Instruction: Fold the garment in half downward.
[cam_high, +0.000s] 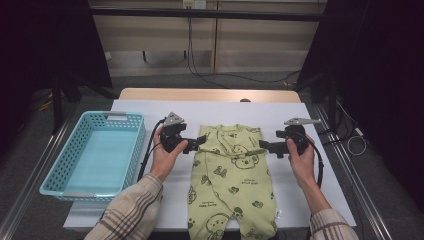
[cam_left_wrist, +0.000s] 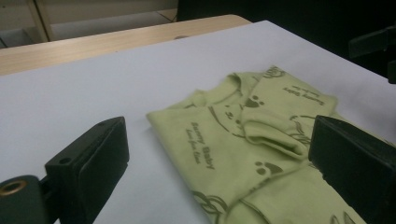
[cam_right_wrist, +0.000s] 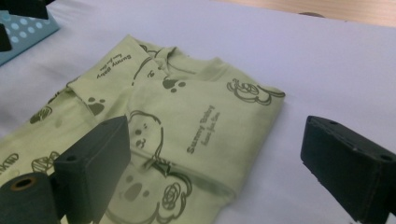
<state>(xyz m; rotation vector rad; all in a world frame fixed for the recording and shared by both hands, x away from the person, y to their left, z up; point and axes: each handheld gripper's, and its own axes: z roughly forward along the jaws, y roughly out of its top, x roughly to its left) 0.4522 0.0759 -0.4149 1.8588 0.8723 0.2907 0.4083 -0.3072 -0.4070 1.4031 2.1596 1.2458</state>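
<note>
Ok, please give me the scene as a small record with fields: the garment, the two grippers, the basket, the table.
garment: green baby romper, printed with bears, lying flat on the table, both sleeves folded in over the chest
left gripper: at the romper's left shoulder edge, jaws open, nothing between them
right gripper: at the romper's right shoulder edge, jaws open, nothing between them
basket: light blue plastic basket, empty, left of the romper
table: white sheet over a wooden top

One green romper (cam_high: 230, 175), one blue basket (cam_high: 65, 176), two grippers
</note>
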